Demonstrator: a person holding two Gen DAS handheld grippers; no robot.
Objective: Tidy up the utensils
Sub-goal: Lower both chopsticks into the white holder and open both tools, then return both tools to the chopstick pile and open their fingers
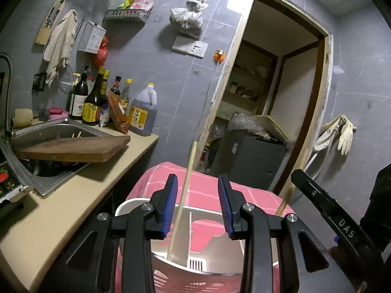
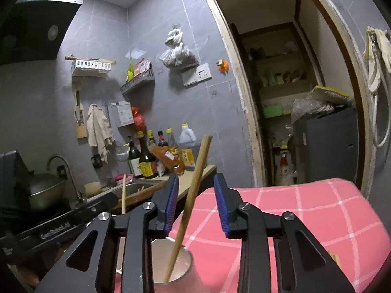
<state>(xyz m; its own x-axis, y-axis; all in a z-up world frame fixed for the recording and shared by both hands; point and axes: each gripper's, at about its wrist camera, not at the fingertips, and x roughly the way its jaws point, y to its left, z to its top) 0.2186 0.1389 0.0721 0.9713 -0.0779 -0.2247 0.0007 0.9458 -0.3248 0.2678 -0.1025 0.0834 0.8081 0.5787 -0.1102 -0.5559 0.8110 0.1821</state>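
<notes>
While each chopstick (image 1: 182,200) (image 2: 188,205) is standing in the holder (image 1: 136,201), apparently untouched, we are holding both grippers (image 1: 198,205) (image 2: 195,204) partly open around them.

Left wrist view: rides behind the left claw (image 1: 198,205), tilted slightly down, very near a white holder (image 1: 220,254) on pink checked cloth (image 1: 254,195); worktop (image 1: 80,195) at 9 o'clock, doorway (image 1: 276,85) at 1 o'clock.
Right wrist view: behind the right claw (image 2: 194,204), nearly level; doorway at 2 o'clock.
Shared: grey tiled wall (image 2: 171,112), bottles (image 2: 146,156), cloth, doorway.
</notes>
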